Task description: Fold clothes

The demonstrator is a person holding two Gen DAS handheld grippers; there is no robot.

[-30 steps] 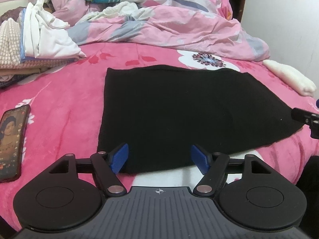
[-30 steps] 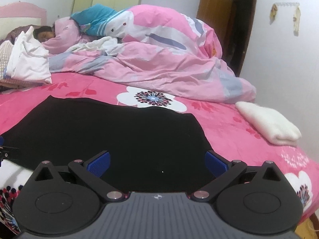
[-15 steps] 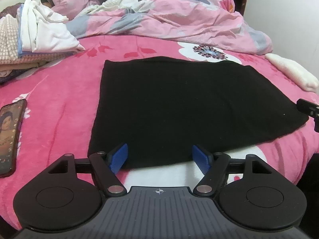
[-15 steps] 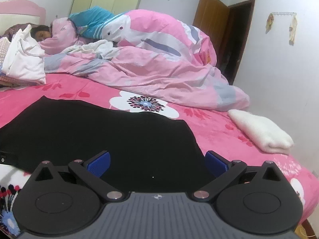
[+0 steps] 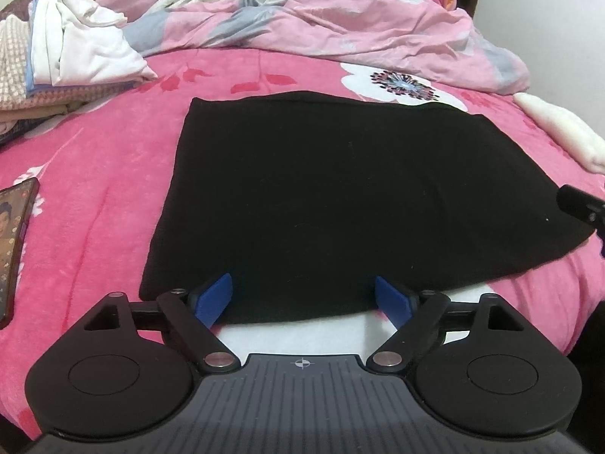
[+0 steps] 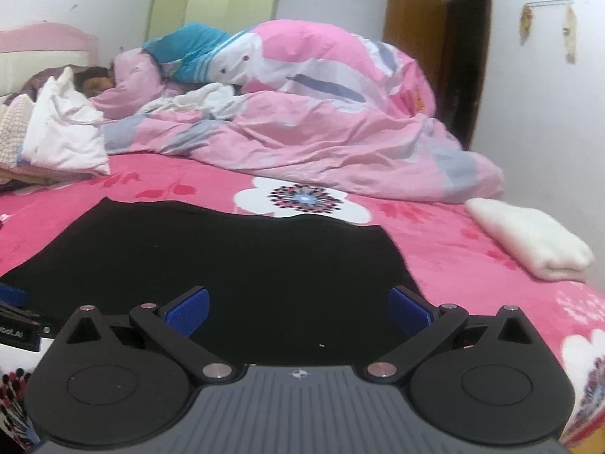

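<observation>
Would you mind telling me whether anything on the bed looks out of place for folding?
A phone lies on the pink blanket at its left edge, left of the flat black garment. It is apart from the cloth, but odd beside laundry. Nothing looks spilled or damaged.

**Bedroom with a pink bed**

A bed with a bright pink flowered cover fills the room. A rumpled pale-pink quilt is heaped across its far side, and a person lies under it near a pink headboard. White walls carry small marks. A pale green wardrobe stands in the far corner; to its right a brown door is open on a dark doorway. The light is even and dim.
</observation>
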